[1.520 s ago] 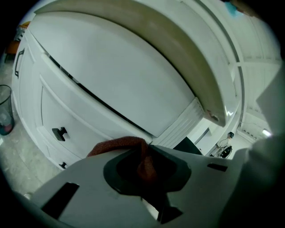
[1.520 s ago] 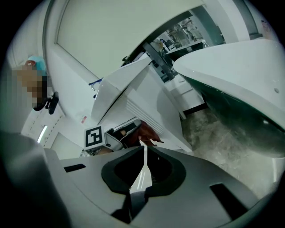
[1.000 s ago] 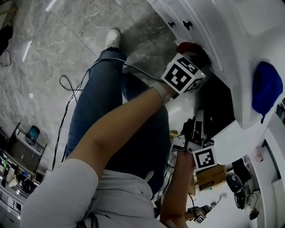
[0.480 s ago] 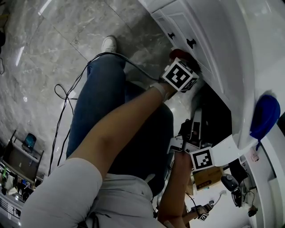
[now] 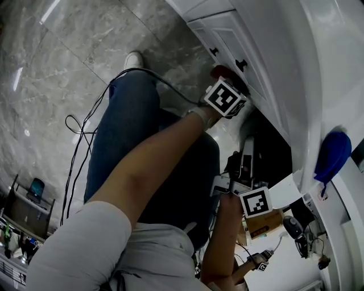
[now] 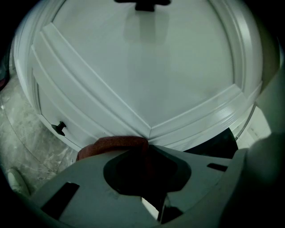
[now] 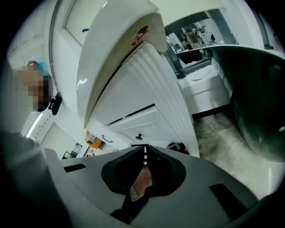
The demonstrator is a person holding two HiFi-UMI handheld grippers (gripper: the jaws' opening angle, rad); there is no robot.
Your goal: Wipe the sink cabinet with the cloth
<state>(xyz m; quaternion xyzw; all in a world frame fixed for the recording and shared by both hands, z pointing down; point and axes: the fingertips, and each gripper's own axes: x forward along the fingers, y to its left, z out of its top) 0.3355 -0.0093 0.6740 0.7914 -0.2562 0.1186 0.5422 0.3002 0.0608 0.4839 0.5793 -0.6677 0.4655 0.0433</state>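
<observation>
Red cloth (image 6: 113, 144) in left gripper (image 6: 144, 150) touches cabinet door (image 6: 147, 67).

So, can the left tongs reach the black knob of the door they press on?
Probably yes: the left tongs hold the red cloth at the cabinet door, and only bare panel separates them from the knob.

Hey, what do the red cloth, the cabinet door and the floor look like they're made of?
Cloth: soft, napped fabric, likely terry or microfibre; its fuzzy matte surface bunches into a fold. Cabinet door: white painted or lacquered wood or board, semi-gloss; smooth moulded panel edges catch light. Floor: polished grey stone or marble-look tile; veining, joints and reflections.
</observation>
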